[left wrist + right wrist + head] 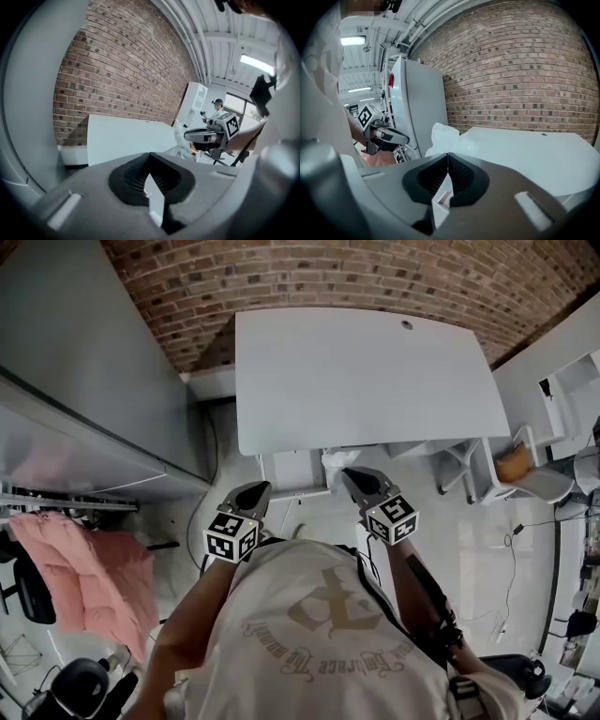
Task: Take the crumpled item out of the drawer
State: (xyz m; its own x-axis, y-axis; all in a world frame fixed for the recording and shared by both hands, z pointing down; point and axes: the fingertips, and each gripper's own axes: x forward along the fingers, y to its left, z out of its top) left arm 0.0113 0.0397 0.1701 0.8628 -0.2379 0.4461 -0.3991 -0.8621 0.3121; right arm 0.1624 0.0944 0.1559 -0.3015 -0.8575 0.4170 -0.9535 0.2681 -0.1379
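Observation:
A white crumpled item point(335, 463) hangs just in front of the white desk's point(375, 381) near edge, with my right gripper point(352, 475) shut on it. In the right gripper view the crumpled item point(444, 137) bulges right beyond the closed jaw tips of my right gripper point(448, 155). The drawer point(292, 472) stands pulled out under the desk, left of the item. My left gripper point(255, 493) hovers near the drawer's left front corner, shut and holding nothing. In the left gripper view my left gripper point(150, 155) has its tips together, with the right gripper point(206, 136) and the item point(180, 135) off to the right.
A brick wall point(309, 277) runs behind the desk. A tall grey cabinet point(84, 381) stands to the left, with a pink garment point(89, 568) hanging below it. A white chair with an orange cushion point(514, 463) stands at the desk's right, and cables lie on the floor point(511, 568).

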